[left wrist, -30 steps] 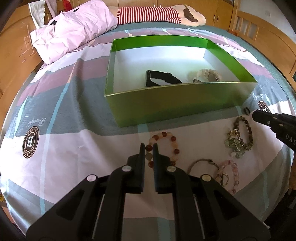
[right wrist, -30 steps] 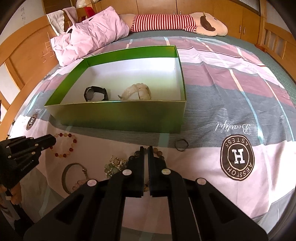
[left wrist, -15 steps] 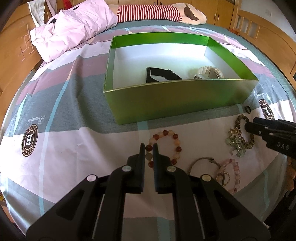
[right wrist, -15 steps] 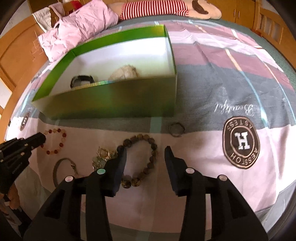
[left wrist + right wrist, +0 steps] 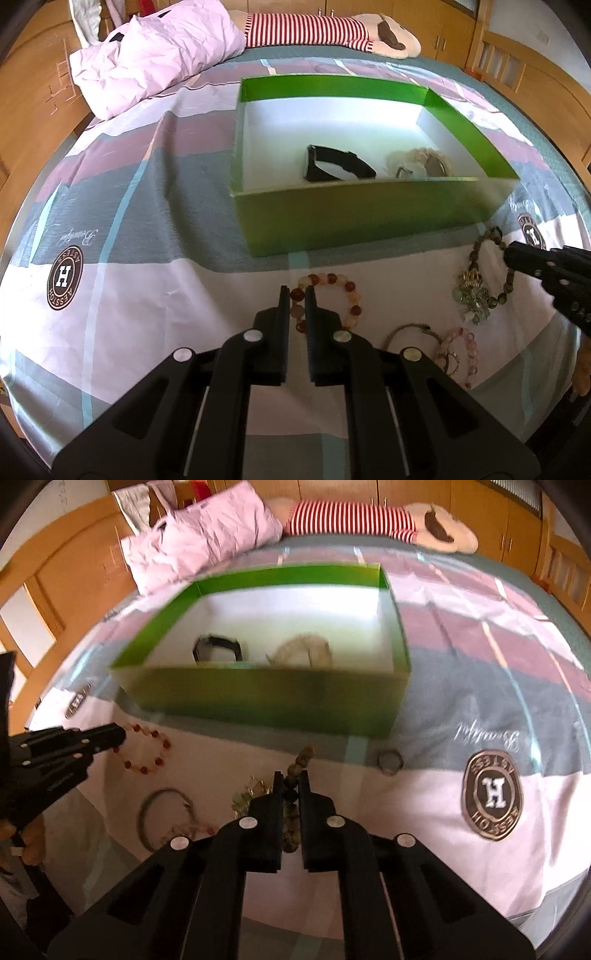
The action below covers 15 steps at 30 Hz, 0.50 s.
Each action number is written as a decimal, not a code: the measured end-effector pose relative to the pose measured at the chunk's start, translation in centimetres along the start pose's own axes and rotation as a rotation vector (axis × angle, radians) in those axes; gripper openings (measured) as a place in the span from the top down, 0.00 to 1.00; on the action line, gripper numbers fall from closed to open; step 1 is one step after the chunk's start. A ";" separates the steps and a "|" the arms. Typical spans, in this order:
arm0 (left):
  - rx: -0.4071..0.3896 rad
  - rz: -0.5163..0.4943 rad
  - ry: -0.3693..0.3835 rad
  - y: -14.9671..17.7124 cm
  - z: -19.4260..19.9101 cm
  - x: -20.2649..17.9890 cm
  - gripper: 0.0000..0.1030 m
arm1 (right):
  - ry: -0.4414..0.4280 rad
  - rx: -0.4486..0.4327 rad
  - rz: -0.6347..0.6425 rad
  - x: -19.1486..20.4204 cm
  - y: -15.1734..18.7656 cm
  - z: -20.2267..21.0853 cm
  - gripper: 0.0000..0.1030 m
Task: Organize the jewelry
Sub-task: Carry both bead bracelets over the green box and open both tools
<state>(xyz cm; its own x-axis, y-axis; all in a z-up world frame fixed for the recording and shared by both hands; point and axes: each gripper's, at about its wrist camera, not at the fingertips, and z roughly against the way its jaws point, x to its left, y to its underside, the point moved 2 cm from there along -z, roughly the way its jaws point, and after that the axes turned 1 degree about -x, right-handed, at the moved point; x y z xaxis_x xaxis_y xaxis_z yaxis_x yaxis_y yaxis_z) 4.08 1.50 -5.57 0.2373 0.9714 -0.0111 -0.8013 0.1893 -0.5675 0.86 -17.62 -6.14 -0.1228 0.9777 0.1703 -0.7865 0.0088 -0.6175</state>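
Observation:
A green box (image 5: 354,218) (image 5: 258,698) lies on the bed, holding a black watch (image 5: 338,168) (image 5: 218,650) and a pale bracelet (image 5: 421,162) (image 5: 303,651). My left gripper (image 5: 294,291) is nearly shut, its fingers astride a red and cream bead bracelet (image 5: 347,288) (image 5: 147,749) on the sheet. My right gripper (image 5: 291,775) (image 5: 511,254) is shut on a dark bead bracelet (image 5: 295,771) (image 5: 480,243) that trails over a green charm cluster (image 5: 472,299) (image 5: 251,794).
A metal bangle (image 5: 410,330) (image 5: 162,812) and a pink bead bracelet (image 5: 458,350) lie near the bed's front edge. A small dark ring (image 5: 389,760) sits right of my right gripper. A pink pillow (image 5: 155,51) and a striped plush toy (image 5: 314,29) lie beyond the box.
My right gripper opened, moved down over the dark bead bracelet and closed on it. My left gripper stayed over the red and cream bracelet.

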 end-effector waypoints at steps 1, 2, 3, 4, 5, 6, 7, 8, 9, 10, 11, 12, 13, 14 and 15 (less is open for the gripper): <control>-0.004 0.006 0.001 -0.1 0.1 0.2 0.93 | -0.008 -0.018 -0.008 -0.2 -0.2 0.5 0.93; -0.009 0.013 0.005 -0.2 0.3 0.4 0.93 | -0.014 -0.028 -0.013 -0.3 -0.4 0.8 0.93; -0.012 0.015 0.006 -0.3 0.4 0.5 0.93 | -0.018 -0.042 -0.018 -0.5 -0.6 1.2 0.93; -0.016 0.018 0.006 -0.4 0.6 0.6 0.93 | -0.019 -0.055 -0.023 -0.7 -0.8 1.5 0.93; -0.020 0.021 0.006 -0.5 0.8 0.7 0.93 | -0.023 -0.062 -0.028 -0.9 -1.0 1.7 0.93; -0.025 0.027 0.010 -0.6 1.1 0.9 0.93 | -0.036 -0.076 -0.038 -1.0 -1.1 2.0 0.93; -0.034 0.034 0.018 -0.8 1.6 1.1 0.93 | -0.045 -0.088 -0.044 -1.1 -1.3 2.3 0.93; -0.042 0.039 0.025 -1.0 2.1 1.2 0.93 | -0.059 -0.098 -0.046 -1.1 -1.5 2.7 0.93; -0.052 0.047 0.039 -1.3 2.8 1.5 0.93 | -0.065 -0.100 -0.043 -1.0 -1.6 2.9 0.93; -0.059 0.053 0.052 -1.6 3.5 1.7 0.93 | -0.067 -0.104 -0.035 -0.7 -1.8 3.2 0.93; -0.068 0.058 0.078 -2.0 4.4 1.7 0.93 | -0.068 -0.112 -0.027 -0.5 -2.0 3.7 0.93; -0.080 0.057 0.100 -2.4 5.1 1.6 0.93 | -0.070 -0.119 -0.023 -0.3 -2.1 3.9 0.93; -0.093 0.052 0.119 -2.8 5.7 1.5 0.93 | -0.073 -0.127 -0.017 0.0 -2.5 4.2 0.93; -0.108 0.044 0.133 -3.3 6.3 1.4 0.93 | -0.074 -0.137 -0.011 0.2 -2.9 4.5 0.93; -0.124 0.036 0.144 -3.9 6.8 1.2 0.93 | -0.072 -0.151 -0.003 0.4 -3.4 4.9 0.93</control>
<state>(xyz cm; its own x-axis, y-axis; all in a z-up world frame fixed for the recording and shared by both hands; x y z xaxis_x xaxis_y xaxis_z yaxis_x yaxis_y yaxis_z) 3.76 2.95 2.27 0.2928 0.9450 -0.1458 -0.7393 0.1271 -0.6613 0.53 -18.26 -0.23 -0.1677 0.9602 0.2233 -0.6877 0.0484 -0.7244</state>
